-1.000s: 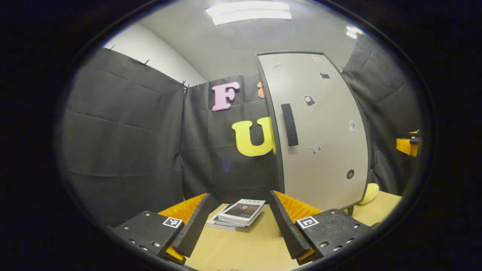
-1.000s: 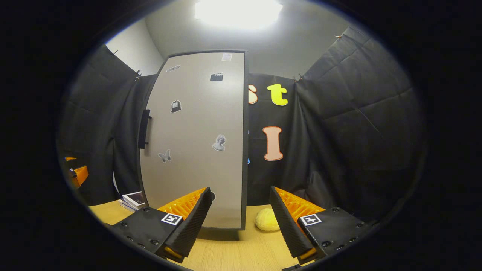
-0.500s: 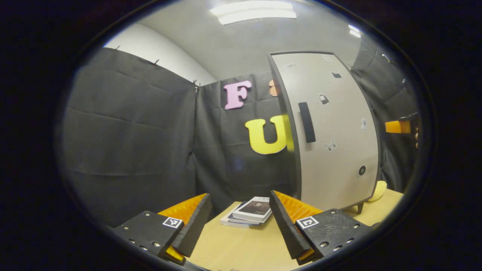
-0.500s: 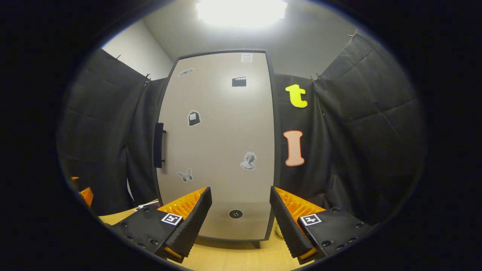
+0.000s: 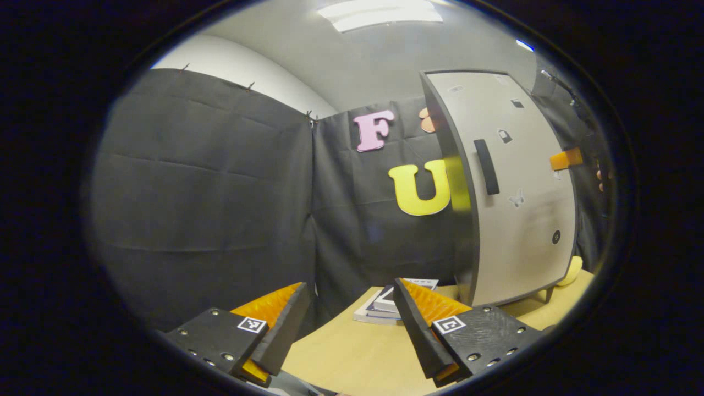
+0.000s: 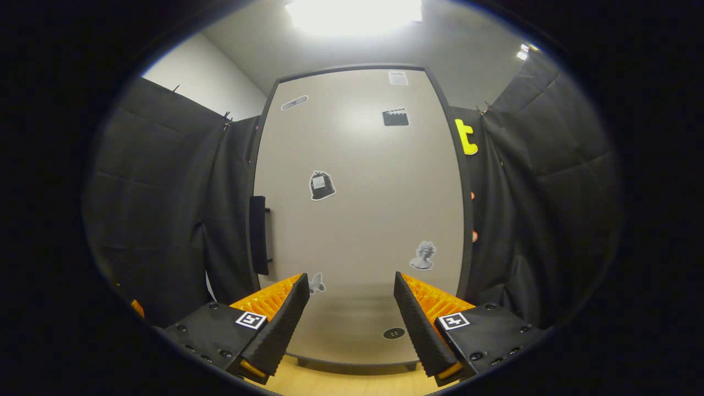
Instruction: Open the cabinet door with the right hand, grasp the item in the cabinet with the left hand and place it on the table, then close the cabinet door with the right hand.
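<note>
In the right gripper view the right gripper (image 6: 347, 324) is raised and faces the cabinet door (image 6: 357, 214) squarely, its fingers spread wide with nothing between them. The door stands shut, and its dark vertical handle (image 6: 258, 235) sits at the door's left edge, up and to the left of the left finger and apart from it. Stickers dot the door's pale face. A strip of wooden table (image 6: 341, 385) shows under the cabinet's foot.

In the left gripper view the left gripper (image 5: 347, 324) is held low over the table (image 5: 352, 357), pointing toward the booth corner, its fingers also wide apart and empty. A stack of books (image 5: 379, 308) lies on the table just past the right finger, beside the cabinet's near corner. A yellow soft thing (image 5: 572, 270) rests on the table at the cabinet's far side. The other gripper and some fingers of the hand (image 5: 600, 176) holding it show at the right rim, level with the door's upper half. The item inside the cabinet is hidden behind the shut door
</note>
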Motion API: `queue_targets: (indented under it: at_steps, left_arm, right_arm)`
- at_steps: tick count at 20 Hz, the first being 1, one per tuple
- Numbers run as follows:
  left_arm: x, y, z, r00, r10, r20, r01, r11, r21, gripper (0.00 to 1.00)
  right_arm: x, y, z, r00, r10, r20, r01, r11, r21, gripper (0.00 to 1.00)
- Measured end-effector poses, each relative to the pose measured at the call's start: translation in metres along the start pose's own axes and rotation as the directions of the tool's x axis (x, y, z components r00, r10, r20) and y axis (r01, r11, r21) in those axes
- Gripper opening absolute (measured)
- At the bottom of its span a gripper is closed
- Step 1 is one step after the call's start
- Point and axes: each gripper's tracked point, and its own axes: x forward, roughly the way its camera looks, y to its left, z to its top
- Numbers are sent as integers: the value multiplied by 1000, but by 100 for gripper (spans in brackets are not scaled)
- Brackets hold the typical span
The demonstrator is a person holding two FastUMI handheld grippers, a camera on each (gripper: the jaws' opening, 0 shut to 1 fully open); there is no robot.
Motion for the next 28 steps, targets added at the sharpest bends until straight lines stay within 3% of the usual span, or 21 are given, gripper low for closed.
queue_targets:
  at_steps: [15, 16, 18, 21, 22, 23, 28]
  left_arm:
    - [13, 95, -33, 992, 120, -46, -119, 993, 12, 92]
    - [13, 99, -34, 991, 124, -47, -124, 992, 10, 94]
    - [16, 108, -35, 990, 134, -48, -134, 991, 9, 94]
    - [17, 119, -34, 988, 147, -43, -147, 989, 10, 96]
    - [18, 119, -34, 988, 149, -41, -149, 989, 9, 95]
    - [18, 121, -34, 988, 151, -39, -150, 989, 8, 94]
    - [19, 116, -32, 991, 131, -32, -131, 991, -11, 94]
  right_arm:
    - [86, 117, 22, 996, 89, -4, -89, 996, -15, 97]
    - [93, 124, 18, 995, 94, -19, -94, 995, -15, 89]
    - [106, 134, 9, 994, 91, -51, -93, 995, -25, 87]
    - [119, 138, -4, 991, 65, -115, -68, 998, -21, 67]
    - [122, 140, -4, 992, 53, -111, -54, 999, -7, 35]
    - [119, 141, -6, 991, 54, -124, -55, 998, -8, 36]
    - [109, 143, -4, 983, 96, -159, -98, 995, -9, 8]
